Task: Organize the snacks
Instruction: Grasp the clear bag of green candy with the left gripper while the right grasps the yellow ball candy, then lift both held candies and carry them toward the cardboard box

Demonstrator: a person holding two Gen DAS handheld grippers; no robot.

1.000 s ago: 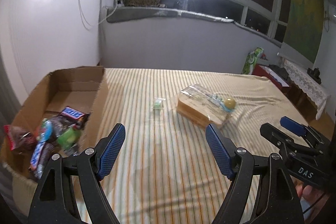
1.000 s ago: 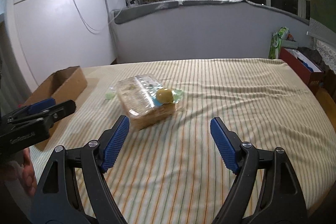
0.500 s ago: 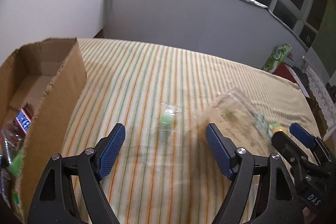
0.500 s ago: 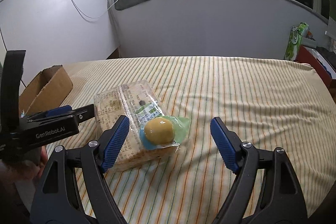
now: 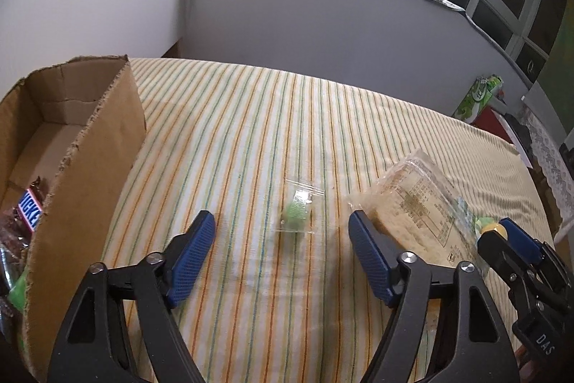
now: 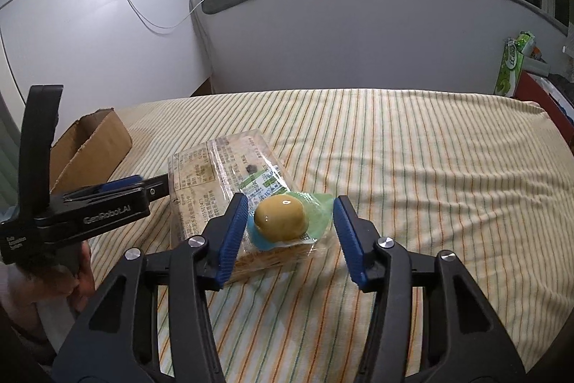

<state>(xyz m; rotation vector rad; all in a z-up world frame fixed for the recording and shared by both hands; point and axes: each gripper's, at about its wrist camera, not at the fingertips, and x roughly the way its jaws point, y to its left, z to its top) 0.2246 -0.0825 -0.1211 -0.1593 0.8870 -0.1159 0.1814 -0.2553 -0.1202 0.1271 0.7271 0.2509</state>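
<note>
A small green sweet in a clear wrapper (image 5: pixel 297 213) lies on the striped bed, just ahead of my open left gripper (image 5: pixel 281 261). To its right lies a clear-wrapped block of crackers (image 5: pixel 416 203), also in the right wrist view (image 6: pixel 219 182). On top of that block sits a round yellow snack in a green and blue packet (image 6: pixel 281 217). My right gripper (image 6: pixel 290 235) is open, its jaws on either side of the yellow snack, not touching. A cardboard box (image 5: pixel 89 146) at the left holds several snacks, among them a Snickers bar (image 5: pixel 30 209).
The striped bedcover (image 6: pixel 430 174) stretches right and far. The left gripper's side (image 6: pixel 89 210) shows in the right wrist view beside the cracker block. The right gripper's tip (image 5: pixel 516 246) shows in the left wrist view. White walls stand behind; a green pack (image 6: pixel 511 67) stands off the bed's right.
Both grippers moved forward and down. The left one closed in on the green sweet. The right one came around the yellow snack and its jaws narrowed.
</note>
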